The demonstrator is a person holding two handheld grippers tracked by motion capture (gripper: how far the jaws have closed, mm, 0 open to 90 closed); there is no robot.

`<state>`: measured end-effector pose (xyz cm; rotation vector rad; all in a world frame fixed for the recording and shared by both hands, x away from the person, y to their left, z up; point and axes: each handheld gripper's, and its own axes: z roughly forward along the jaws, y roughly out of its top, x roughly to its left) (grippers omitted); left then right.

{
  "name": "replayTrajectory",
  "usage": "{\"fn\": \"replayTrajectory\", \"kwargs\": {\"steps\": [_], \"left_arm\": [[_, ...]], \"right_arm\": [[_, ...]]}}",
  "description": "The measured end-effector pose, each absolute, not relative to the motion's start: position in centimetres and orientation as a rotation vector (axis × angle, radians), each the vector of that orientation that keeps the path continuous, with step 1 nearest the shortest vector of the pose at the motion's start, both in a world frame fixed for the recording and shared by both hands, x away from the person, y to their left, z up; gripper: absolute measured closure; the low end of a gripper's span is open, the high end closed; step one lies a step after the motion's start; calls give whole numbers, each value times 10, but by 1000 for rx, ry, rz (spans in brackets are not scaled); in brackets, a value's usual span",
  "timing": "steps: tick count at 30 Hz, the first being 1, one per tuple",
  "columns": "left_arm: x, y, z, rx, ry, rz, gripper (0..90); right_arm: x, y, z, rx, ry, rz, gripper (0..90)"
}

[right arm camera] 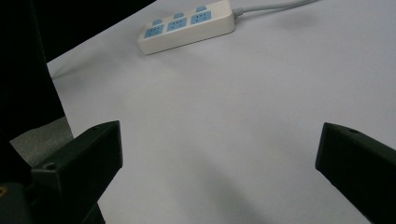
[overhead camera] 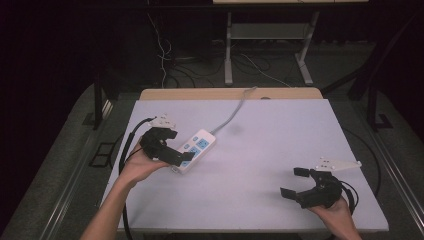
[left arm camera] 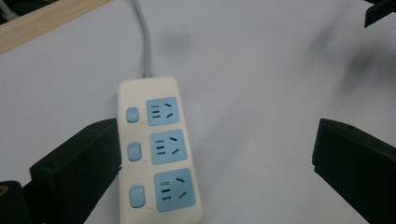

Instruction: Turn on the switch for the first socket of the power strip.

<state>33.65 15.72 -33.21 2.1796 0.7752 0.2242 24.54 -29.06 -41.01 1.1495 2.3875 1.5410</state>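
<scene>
A white power strip (overhead camera: 196, 149) with three blue sockets and three blue switches lies on the left half of the white table top (overhead camera: 260, 150). Its grey cable (overhead camera: 231, 116) runs off toward the far edge. My left gripper (overhead camera: 181, 146) is open and straddles the strip's near end. In the left gripper view the strip (left arm camera: 159, 154) sits close against the left jaw, with a wide gap to the right jaw. My right gripper (overhead camera: 294, 182) hangs open over bare table at the near right, holding nothing. Its own view has the strip (right arm camera: 187, 25) far off, beyond the gripper (right arm camera: 219, 149).
A wooden strip (overhead camera: 230, 93) borders the table's far edge. Beyond it stand a desk frame (overhead camera: 270, 45) and loose floor cables (overhead camera: 165, 60). The table's left edge and dark floor (right arm camera: 28, 70) appear in the right gripper view. Bare table stretches between the two grippers.
</scene>
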Motion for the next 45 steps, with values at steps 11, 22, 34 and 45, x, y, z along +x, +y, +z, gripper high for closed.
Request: {"fn": "replayTrajectory", "kwargs": {"steps": [11,22,34,45], "left_arm": [[351,156,-324,2213,780,234,7],[369,152,-316,2243,782,251,14],[391,152,-318,2265,796,256,88],[405,150,-326,2258,816,243,219]], "right_arm": [[245,-292,-410,1153,2384,1537,3],[245,-293,-411,1158,2381,1539,3],[245,-294,-411,1162,2378,1532,3],[246,-295,-412,1174,2377,1536,3]]}}
